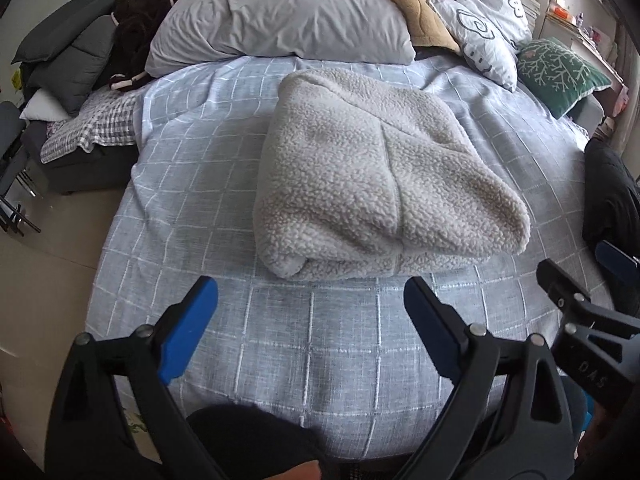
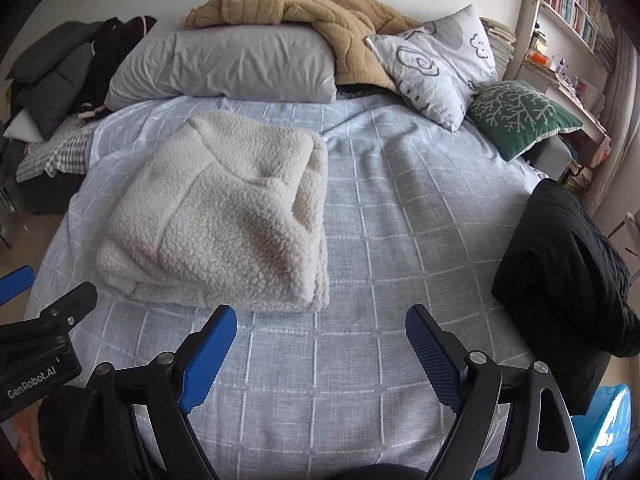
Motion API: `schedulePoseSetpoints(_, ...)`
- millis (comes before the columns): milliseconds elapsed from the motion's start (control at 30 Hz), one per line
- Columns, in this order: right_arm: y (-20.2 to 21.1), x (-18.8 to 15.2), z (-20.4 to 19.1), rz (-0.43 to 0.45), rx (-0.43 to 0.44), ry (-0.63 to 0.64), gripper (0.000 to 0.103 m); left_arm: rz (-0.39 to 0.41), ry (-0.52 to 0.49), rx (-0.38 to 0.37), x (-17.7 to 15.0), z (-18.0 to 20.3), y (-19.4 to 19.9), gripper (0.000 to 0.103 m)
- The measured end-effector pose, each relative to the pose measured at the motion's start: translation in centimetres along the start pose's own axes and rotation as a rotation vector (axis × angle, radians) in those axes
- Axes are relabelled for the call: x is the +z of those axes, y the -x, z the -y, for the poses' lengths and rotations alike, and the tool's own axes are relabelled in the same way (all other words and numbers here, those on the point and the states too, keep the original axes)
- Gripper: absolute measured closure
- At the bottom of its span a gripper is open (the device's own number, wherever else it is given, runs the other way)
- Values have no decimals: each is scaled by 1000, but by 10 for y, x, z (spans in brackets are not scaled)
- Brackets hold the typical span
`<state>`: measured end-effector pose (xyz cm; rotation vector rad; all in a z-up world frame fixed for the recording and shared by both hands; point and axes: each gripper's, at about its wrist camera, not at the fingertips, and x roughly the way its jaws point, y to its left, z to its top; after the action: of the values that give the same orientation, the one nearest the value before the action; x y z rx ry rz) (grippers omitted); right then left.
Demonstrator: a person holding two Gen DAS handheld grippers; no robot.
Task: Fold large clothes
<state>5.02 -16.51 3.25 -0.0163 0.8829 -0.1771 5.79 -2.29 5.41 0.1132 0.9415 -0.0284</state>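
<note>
A cream fleece garment [image 1: 372, 176] lies folded into a thick rectangle on the light blue checked bedspread [image 1: 320, 340]; in the right wrist view the garment [image 2: 224, 220] sits left of centre. My left gripper [image 1: 310, 304] is open and empty, just short of the garment's near edge. My right gripper [image 2: 320, 332] is open and empty, near the garment's near right corner, over bare bedspread [image 2: 400, 240]. The right gripper's side shows at the right of the left wrist view [image 1: 576, 300].
A black garment [image 2: 568, 264] lies folded at the bed's right edge. Pillows [image 2: 224, 64], a tan blanket [image 2: 320, 12] and a green cushion [image 2: 520, 116] line the head of the bed. Dark clothes [image 1: 80, 52] pile at the left. Bookshelves [image 2: 568, 12] stand at the right.
</note>
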Motion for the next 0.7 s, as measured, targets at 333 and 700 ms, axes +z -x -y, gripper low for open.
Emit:
schedulePoseSetpoints(333,-5,-2,0,-28,9,1,15,-33,-21,-14,-4,7,-7,9)
schedulePoseSetpoints(700,-8,-4,0,-49,17,4,15,-42,-28,-20,-6,10,-9,9)
